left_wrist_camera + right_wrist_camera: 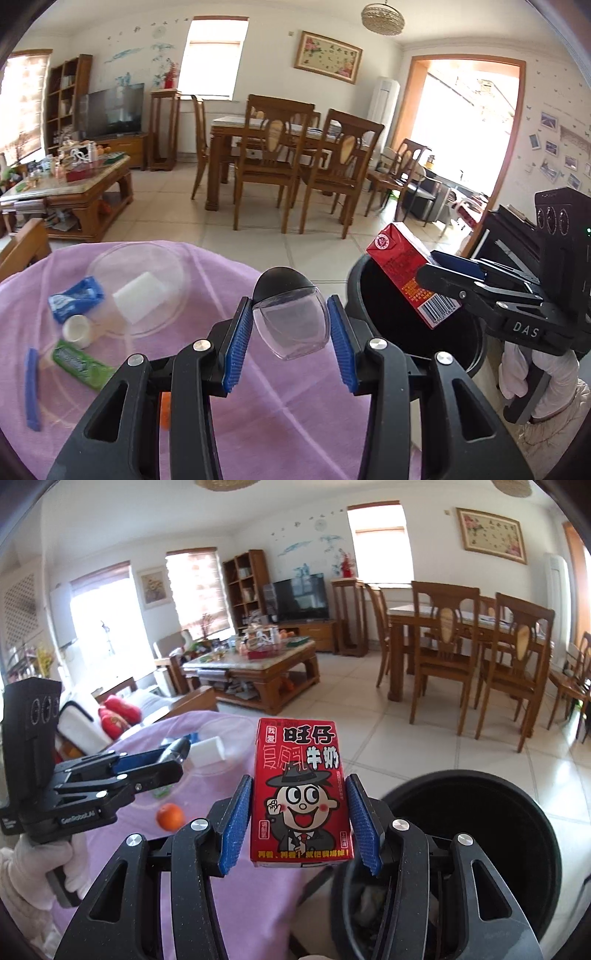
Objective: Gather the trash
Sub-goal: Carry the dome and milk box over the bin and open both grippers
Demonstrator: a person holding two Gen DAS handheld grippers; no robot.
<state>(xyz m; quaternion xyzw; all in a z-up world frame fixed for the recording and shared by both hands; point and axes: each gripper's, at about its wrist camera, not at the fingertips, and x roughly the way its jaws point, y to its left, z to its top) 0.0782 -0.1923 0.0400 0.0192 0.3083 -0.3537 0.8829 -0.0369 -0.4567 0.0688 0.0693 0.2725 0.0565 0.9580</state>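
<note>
While both grippers carry trash toward the bin (413, 325), the count reads:
Left of bin, on cloth (229, 424): blue packet (75, 298), white cap (75, 329), green wrapper (79, 363), white block (140, 295), orange (170, 816), all uncollected.
Left gripper (291, 319): clamped on a clear capsule (291, 325), just left of bin.
Right gripper (301, 819): clamped on a red milk carton (301, 794), at the bin's rim.
Bin: holds some scraps already.
Progress: roughly midway, I judge; neither piece dropped yet.
</note>
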